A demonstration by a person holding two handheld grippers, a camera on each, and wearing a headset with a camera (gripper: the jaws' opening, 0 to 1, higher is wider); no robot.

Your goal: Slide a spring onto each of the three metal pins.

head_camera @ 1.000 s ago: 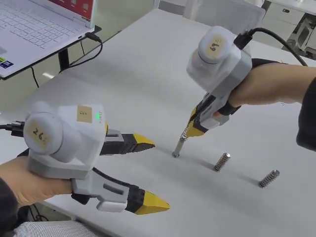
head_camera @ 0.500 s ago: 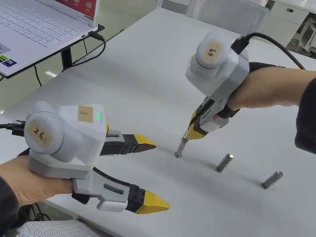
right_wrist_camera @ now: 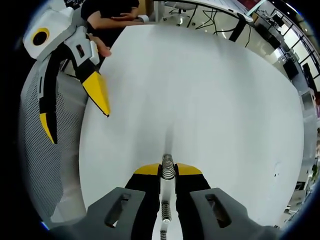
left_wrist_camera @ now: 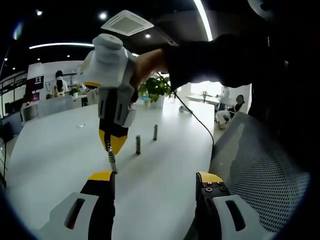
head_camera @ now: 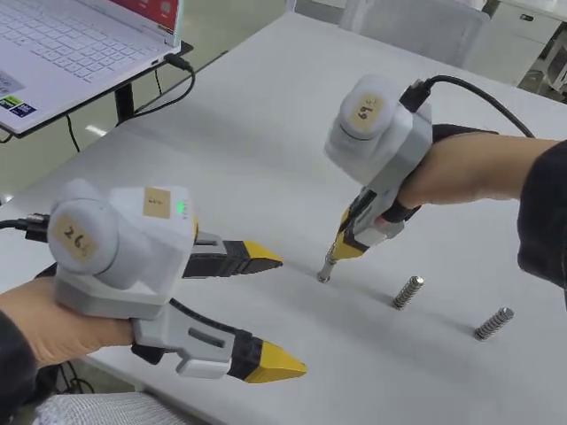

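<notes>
My right gripper (head_camera: 341, 251) points down at the table, shut on a small metal spring (right_wrist_camera: 168, 171) held upright between its yellow tips. The spring sits over the nearest metal pin (head_camera: 324, 274), whose foot shows just below the tips. To the right stand two more pins, each wearing a spring: the middle one (head_camera: 407, 292) and the far one (head_camera: 493, 323). My left gripper (head_camera: 275, 312) hovers at the lower left, open, with nothing between its jaws. In the left gripper view the right gripper (left_wrist_camera: 112, 142) is over the pin (left_wrist_camera: 113, 163), and the left gripper (left_wrist_camera: 155, 177) is open.
The white table (head_camera: 248, 159) carries the pins. An open laptop (head_camera: 71, 49) on a stand with a black cable (head_camera: 168, 84) lies off its far left edge. The left gripper (right_wrist_camera: 75, 120) shows at the upper left of the right gripper view.
My right gripper has sunk a little lower along the nearest pin with the spring, so less of the pin shows below its tips. The left gripper has stayed put.
</notes>
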